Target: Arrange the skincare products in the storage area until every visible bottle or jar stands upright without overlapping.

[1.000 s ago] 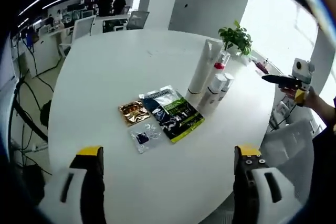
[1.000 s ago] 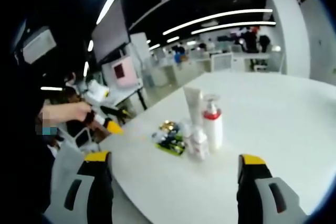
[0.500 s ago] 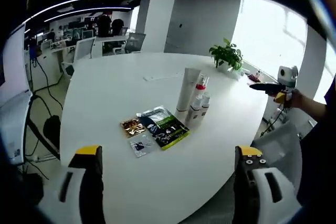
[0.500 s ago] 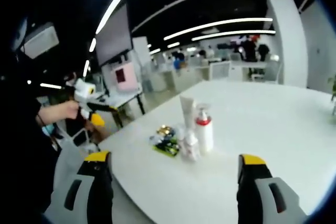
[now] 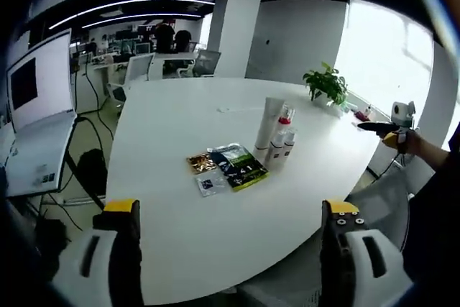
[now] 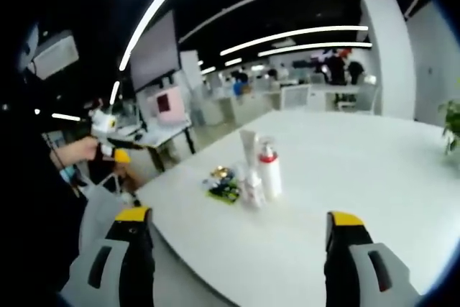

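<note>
Hovering wide open, both left gripper (image 5: 230,231) and right gripper (image 6: 237,239), holding nothing. Bottles (image 5: 277,141) upright on table (image 5: 180,106), well ahead, sachets (image 5: 226,167) beside.

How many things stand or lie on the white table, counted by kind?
Upright bottles and tubes: 4, tall white tube, red-capped pump bottle, two small white bottles
Flat sachets: 3, green-black, gold, clear
Potted plant: 1
Total: 8

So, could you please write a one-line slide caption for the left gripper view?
Open left gripper faces a white round table holding upright skincare bottles beside flat sachets.
</note>
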Motion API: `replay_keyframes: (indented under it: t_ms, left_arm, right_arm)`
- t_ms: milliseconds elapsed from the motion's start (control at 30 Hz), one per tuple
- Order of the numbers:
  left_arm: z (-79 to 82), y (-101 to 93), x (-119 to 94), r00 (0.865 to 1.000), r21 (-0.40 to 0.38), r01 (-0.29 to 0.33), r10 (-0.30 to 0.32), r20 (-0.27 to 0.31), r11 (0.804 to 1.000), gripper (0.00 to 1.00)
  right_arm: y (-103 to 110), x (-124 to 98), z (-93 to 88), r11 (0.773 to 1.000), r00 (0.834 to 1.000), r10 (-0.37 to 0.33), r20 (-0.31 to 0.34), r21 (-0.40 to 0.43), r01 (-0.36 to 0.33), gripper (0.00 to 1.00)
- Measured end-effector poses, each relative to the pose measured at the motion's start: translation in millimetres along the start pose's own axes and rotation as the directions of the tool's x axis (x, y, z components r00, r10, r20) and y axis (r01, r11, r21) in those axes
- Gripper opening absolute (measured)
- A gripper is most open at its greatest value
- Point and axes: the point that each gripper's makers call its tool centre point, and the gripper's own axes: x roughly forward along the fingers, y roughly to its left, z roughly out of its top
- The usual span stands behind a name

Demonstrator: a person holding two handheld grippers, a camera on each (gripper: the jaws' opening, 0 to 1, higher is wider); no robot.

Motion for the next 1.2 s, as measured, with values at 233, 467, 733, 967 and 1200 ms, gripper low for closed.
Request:
replay_keyframes:
  t_ms: [233,467,733,967,1200]
  left_arm:
    - [-2.8,-12.7,0,1.000,0.004,0.014,-0.014,-0.016,1.000,0.99]
    - [-4.1,-12.1,1,0.999,0.009,0.021,-0.021,-0.028,1.000,0.99]
    - [-6.3,-15.7,12,0.998,0.004,0.041,-0.041,-0.040,0.999,0.99]
    - [-5.0,-19.7,21,0.996,0.008,0.063,-0.063,-0.056,0.998,0.99]
    - [-3.9,-20.4,25,0.995,0.002,0.074,-0.073,-0.064,0.997,0.99]
  right_arm:
    - [7,6,-4.5,1.000,1.000,0.025,-0.011,0.004,-0.024,0.99]
    - [7,10,-2.4,0.999,1.000,0.031,-0.006,0.007,-0.031,0.99]
    - [4,8,-8.2,1.000,1.000,0.023,-0.017,0.018,-0.023,0.99]
    - [0,9,-10.8,0.999,0.999,0.017,-0.029,0.030,-0.016,0.99]
    - [-2,13,-12.0,0.999,0.999,0.016,-0.037,0.043,-0.014,0.99]
